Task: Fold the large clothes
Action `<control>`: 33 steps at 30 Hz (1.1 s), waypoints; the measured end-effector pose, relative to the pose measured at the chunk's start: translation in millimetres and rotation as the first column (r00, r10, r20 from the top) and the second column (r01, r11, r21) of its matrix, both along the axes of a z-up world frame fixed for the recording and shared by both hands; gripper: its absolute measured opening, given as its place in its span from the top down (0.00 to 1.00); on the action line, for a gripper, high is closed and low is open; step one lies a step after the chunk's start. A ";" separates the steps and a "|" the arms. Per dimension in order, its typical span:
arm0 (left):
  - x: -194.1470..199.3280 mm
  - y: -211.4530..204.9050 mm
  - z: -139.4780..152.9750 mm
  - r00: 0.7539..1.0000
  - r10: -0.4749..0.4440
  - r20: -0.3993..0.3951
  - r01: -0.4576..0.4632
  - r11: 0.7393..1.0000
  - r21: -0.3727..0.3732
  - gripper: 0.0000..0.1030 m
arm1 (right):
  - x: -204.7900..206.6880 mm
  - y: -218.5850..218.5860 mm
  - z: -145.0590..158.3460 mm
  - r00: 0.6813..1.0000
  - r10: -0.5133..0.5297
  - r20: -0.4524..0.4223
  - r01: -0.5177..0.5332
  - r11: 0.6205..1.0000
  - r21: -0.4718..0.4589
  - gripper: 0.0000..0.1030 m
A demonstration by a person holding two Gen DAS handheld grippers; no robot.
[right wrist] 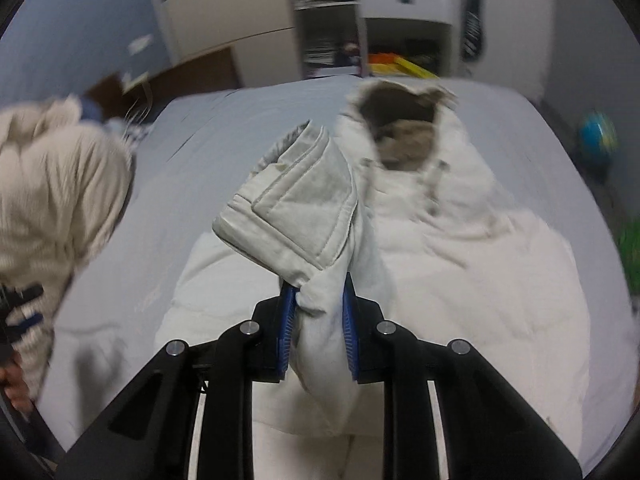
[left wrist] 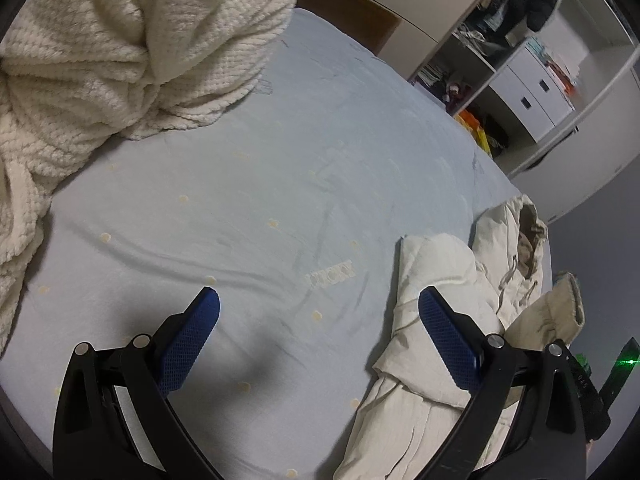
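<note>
Right tool point(right wrist: 316, 308) clamped on a fold of the cream padded hooded jacket point(right wrist: 460, 248), flap lifted w/ a stitched pocket showing. Jacket lies on the pale blue dotted bed sheet point(left wrist: 248, 208), long axis running away from the right tool, hood at far end. Left tool point(left wrist: 320, 312): pads wide apart, nothing between, jacket just beside its right finger. So right hand leads. Sheet print reads "LUCKY", upside down. Cream knit blanket point(left wrist: 120, 48) heaped far left.

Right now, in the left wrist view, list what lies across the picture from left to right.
Cream blanket → bare blue sheet → beige jacket → white shelving.
</note>
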State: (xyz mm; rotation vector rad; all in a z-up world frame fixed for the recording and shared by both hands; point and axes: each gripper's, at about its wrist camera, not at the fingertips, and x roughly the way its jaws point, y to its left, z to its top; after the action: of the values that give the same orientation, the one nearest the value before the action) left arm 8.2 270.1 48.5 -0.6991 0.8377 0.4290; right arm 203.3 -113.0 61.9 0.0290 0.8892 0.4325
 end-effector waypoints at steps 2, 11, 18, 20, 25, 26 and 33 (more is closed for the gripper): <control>4.0 -5.9 -0.6 1.000 -0.017 -0.009 0.018 1.000 0.014 0.07 | 1.7 -20.7 -3.2 0.999 -0.042 -0.016 0.042 0.999 0.034 0.82; 26.1 -43.4 -11.6 0.989 -0.132 -0.065 0.136 0.989 0.054 0.07 | 5.6 -116.1 -42.2 0.957 -0.243 -0.161 0.269 0.949 0.165 0.82; 38.8 -61.4 -20.8 0.978 -0.182 -0.098 0.189 0.980 0.063 0.07 | 1.5 -157.3 -92.5 0.903 -0.325 -0.281 0.380 0.909 0.170 0.82; 42.6 -66.6 -24.1 0.974 -0.199 -0.111 0.207 0.976 0.065 0.07 | 0.0 -160.9 -109.0 0.886 -0.339 -0.317 0.402 0.902 0.159 0.82; 53.5 -79.2 -31.2 0.962 -0.236 -0.137 0.247 0.966 0.074 0.07 | -8.5 -161.2 -126.7 0.880 -0.327 -0.344 0.399 0.902 0.164 0.81; 55.9 -81.0 -31.6 0.962 -0.238 -0.137 0.249 0.966 0.072 0.07 | -10.3 -161.3 -127.6 0.885 -0.317 -0.342 0.389 0.905 0.169 0.80; 79.1 -106.2 -26.4 0.954 -0.276 -0.119 0.285 0.956 0.068 0.07 | -20.0 -169.1 -114.7 0.915 -0.264 -0.304 0.320 0.935 0.151 0.66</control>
State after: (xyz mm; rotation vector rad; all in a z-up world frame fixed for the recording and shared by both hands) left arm 87.3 163.9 22.1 -0.4722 0.9997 0.2453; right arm 183.2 -282.1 -52.8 0.4124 1.0976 0.2344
